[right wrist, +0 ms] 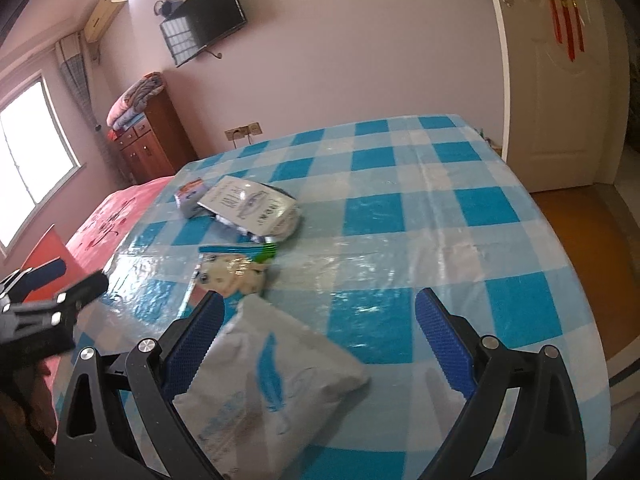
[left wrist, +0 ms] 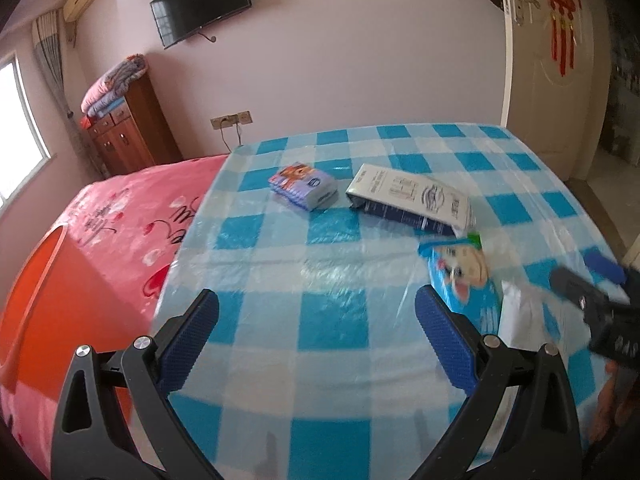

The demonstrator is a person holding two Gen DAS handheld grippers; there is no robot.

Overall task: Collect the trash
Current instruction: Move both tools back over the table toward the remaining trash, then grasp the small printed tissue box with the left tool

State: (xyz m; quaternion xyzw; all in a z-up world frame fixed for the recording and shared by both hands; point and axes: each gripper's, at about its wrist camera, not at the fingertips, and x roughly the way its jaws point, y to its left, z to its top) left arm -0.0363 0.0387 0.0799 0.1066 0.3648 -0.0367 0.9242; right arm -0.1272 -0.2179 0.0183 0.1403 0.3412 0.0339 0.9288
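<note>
Four pieces of trash lie on the blue-and-white checked table (left wrist: 320, 240). At the back is a small tissue pack (left wrist: 302, 186) and beside it a grey bag with a dark blue side (left wrist: 412, 200). A blue wrapper with a cartoon dog (left wrist: 464, 276) lies nearer. My left gripper (left wrist: 318, 320) is open over bare cloth, with the wrapper just past its right finger. My right gripper (right wrist: 320, 320) is open too. A white packet with a blue feather print (right wrist: 272, 380) lies between its fingers, close against the left pad (right wrist: 196, 340). Beyond it are the dog wrapper (right wrist: 232, 272) and the grey bag (right wrist: 252, 204).
An orange bin (left wrist: 28, 300) stands at the left, beside a pink bed (left wrist: 132, 216). The right gripper (left wrist: 588, 280) shows blurred at the right edge of the left wrist view. A wooden cabinet (left wrist: 128, 136) and a white door (left wrist: 552, 80) stand by the far wall.
</note>
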